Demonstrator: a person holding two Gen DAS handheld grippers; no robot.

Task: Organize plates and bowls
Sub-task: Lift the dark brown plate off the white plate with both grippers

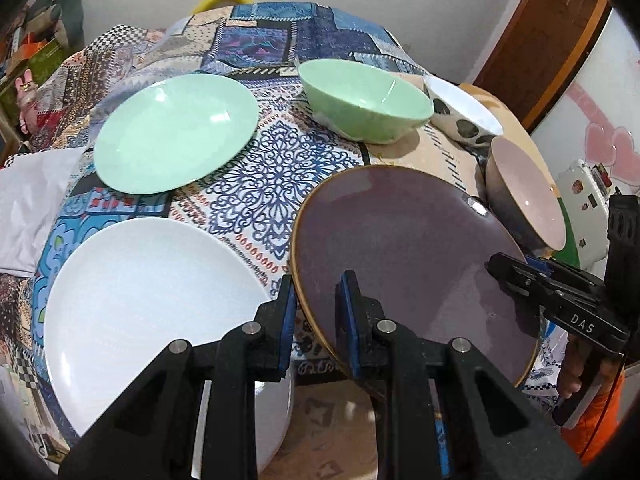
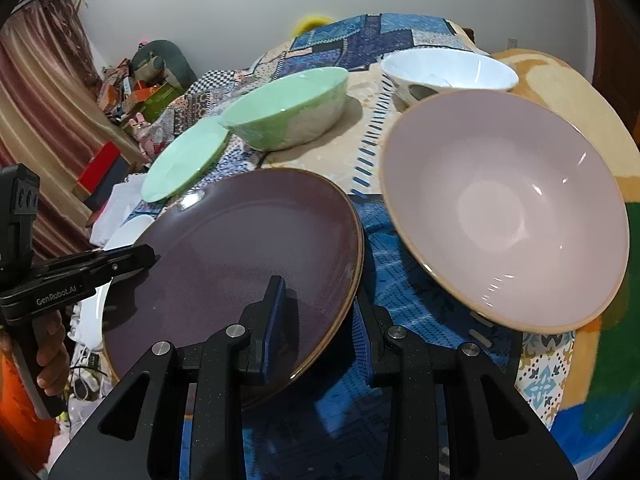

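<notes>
A purple plate [image 1: 404, 252] with a brown rim is held by both grippers, tilted above the table. My left gripper [image 1: 318, 320] is shut on its left rim. My right gripper [image 2: 320, 312] is shut on its right rim [image 2: 348, 280]; it also shows in the left wrist view [image 1: 516, 268]. A white plate [image 1: 148, 304] lies at the near left, a green plate [image 1: 176, 132] beyond it. A green bowl [image 1: 368, 100], a white spotted bowl [image 1: 460, 114] and a pink bowl [image 2: 504, 208] stand on the right.
The table is covered by a patterned patchwork cloth [image 1: 264, 168]. A white cloth [image 1: 28, 200] lies at the left edge. Clutter and a curtain [image 2: 36, 100] stand beyond the table on the left; a wooden door [image 1: 552, 40] is at the right.
</notes>
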